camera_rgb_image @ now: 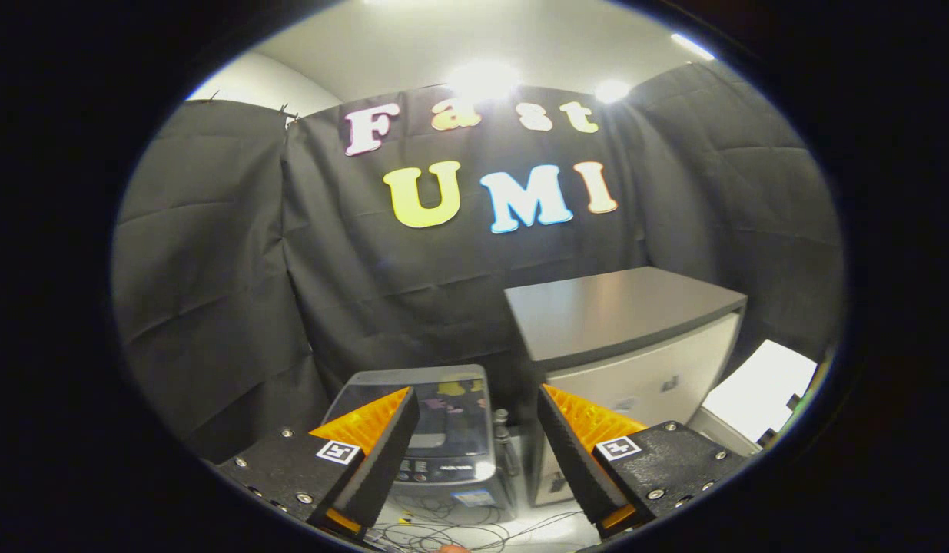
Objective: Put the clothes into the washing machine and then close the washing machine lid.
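Two black-padded fingers (382, 453) with orange backing filled the bottom of the frame, spread well apart and holding nothing; the gripper (478, 399) hung in the air above the floor. Each finger mount carried a small square black-and-white marker (340, 452).

Between and just beyond the fingers, low in the middle of the frame, stood the washing machine (443, 445), a grey top-loader. Its dark glassy lid (447, 418) appeared to lie flat and closed, with coloured reflections on it, though the left finger covered part of it and the fisheye made this hard to judge. A strip of controls ran along its front edge.

Just beside the machine, to the right of centre, stood a pale cabinet (643, 369) with a grey flat top (612, 311), taller than the washer. A small dark upright fitting (502, 421) sat in the gap between the two. Farther toward the lower right edge lay a white flat panel (762, 392).

Thin loose cables (451, 530) sprawled over the light floor at the very bottom, in front of the machine. Black cloth (228, 292) draped the booth behind everything, and bright ceiling lights (482, 77) glared at the top centre.
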Demonstrator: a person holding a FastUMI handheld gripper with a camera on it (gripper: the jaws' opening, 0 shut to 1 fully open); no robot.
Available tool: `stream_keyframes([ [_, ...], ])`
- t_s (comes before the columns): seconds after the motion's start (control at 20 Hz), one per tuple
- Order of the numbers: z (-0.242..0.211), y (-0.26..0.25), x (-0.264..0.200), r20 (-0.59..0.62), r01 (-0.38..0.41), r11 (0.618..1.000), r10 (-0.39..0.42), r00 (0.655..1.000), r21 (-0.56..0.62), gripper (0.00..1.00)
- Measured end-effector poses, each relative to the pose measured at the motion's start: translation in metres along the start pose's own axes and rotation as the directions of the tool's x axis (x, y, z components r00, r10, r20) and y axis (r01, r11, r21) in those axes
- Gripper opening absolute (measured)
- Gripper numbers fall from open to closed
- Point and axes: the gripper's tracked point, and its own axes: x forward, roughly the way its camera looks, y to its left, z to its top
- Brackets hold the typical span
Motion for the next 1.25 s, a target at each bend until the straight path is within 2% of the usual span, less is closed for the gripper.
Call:
stream_keyframes([
  [0.25,0.007,-0.046,-0.064,0.04,-0.057,0.998,0.058,0.998,-0.039,0.96],
  [0.55,0.022,-0.103,-0.113,0.09,-0.12,0.988,0.129,0.988,-0.097,0.96],
  [0.9,0.024,-0.147,-0.139,0.112,-0.16,0.982,0.171,0.979,-0.102,0.96],
  [1.25,0.024,-0.158,-0.149,0.113,-0.181,0.976,0.195,0.974,-0.119,0.96],
])
